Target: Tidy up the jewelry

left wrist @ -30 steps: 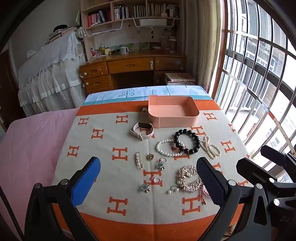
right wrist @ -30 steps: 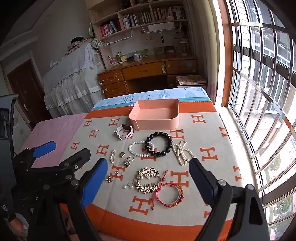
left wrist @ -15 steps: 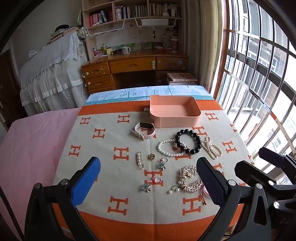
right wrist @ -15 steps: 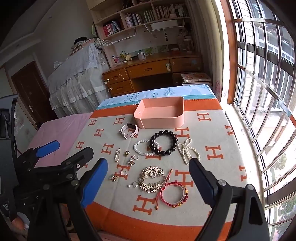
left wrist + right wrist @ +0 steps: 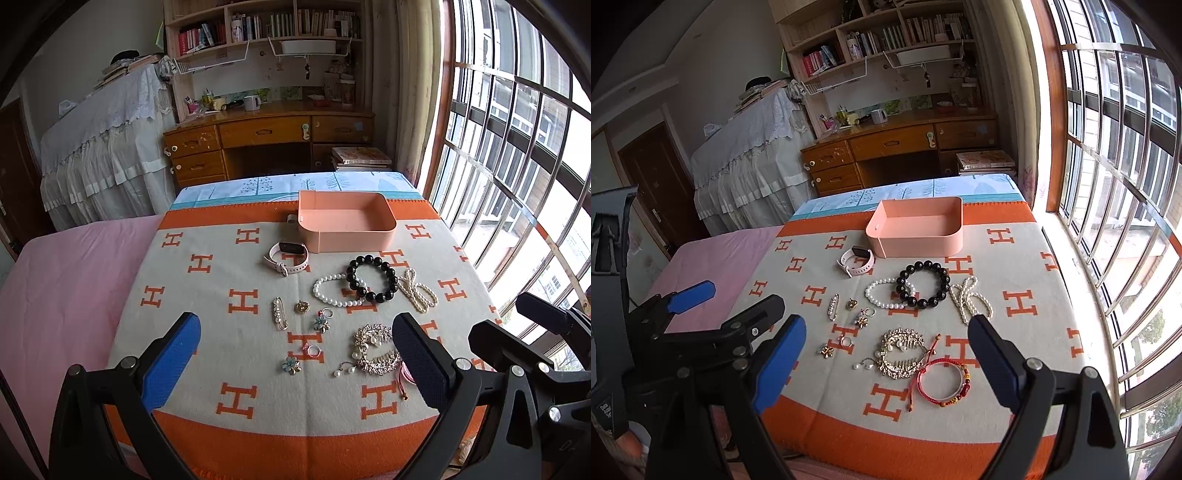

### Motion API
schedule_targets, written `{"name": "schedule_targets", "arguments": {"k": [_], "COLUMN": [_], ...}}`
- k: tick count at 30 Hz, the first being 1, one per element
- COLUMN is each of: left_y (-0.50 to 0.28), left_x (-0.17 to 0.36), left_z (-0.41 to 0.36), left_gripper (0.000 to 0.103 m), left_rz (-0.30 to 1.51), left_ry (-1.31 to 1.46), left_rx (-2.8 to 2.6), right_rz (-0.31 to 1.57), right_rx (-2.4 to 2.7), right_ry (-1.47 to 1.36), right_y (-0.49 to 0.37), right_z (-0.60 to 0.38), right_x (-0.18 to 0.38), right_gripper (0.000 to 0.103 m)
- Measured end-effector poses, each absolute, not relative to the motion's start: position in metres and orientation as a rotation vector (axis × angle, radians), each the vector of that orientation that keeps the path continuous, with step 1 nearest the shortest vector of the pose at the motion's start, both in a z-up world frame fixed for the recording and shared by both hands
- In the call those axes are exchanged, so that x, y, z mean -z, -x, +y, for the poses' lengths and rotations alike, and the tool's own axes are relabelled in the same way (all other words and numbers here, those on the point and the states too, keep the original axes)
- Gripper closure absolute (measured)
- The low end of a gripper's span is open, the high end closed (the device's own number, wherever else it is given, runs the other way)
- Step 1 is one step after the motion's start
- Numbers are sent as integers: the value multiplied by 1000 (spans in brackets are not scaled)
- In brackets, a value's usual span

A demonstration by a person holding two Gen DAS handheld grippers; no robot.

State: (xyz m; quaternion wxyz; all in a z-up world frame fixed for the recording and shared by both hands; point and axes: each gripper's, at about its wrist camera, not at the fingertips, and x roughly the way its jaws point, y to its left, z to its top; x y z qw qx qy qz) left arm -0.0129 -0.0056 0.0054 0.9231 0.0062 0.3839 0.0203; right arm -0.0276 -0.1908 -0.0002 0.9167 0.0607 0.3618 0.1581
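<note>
Left gripper point(image 5: 295, 363) and right gripper point(image 5: 886, 356) both gape wide with nothing in them, hovering over the near edge of the H-pattern blanket point(image 5: 207, 306); we judge nothing is sorted yet, since the pink tray point(image 5: 916, 230) at the far end looks empty. Jewelry lies loose between us and it: red cord bracelet point(image 5: 942, 382) nearest right, touching the gold hair comb point(image 5: 899, 354); black bead bracelet point(image 5: 923, 284) overlaps the pearl bracelet point(image 5: 886, 293); pearl strand point(image 5: 971, 301) just beside; watch point(image 5: 857, 260) just beside the tray. Risks: grabbing one overlapped piece drags its neighbour; the cord tail can snag the comb; the small rings point(image 5: 312, 349) and flower charm point(image 5: 291, 364) are tiny, so pads may pinch soft blanket instead
</note>
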Motion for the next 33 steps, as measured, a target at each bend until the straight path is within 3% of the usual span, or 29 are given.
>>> {"name": "schedule_targets", "arguments": {"k": [19,33], "left_y": [32,3], "left_x": [-6,1], "left_z": [-8,-3], "left_gripper": [1,1], "left_rz": [798,863], "left_ry": [-5,3], "left_rx": [-40,-41], "right_rz": [730,795], "right_rx": [-316,-323], "right_ry": [-126,-136], "right_y": [43,16], "right_z": [-195,-191], "right_x": [-2,6], "right_gripper": [13,13]}}
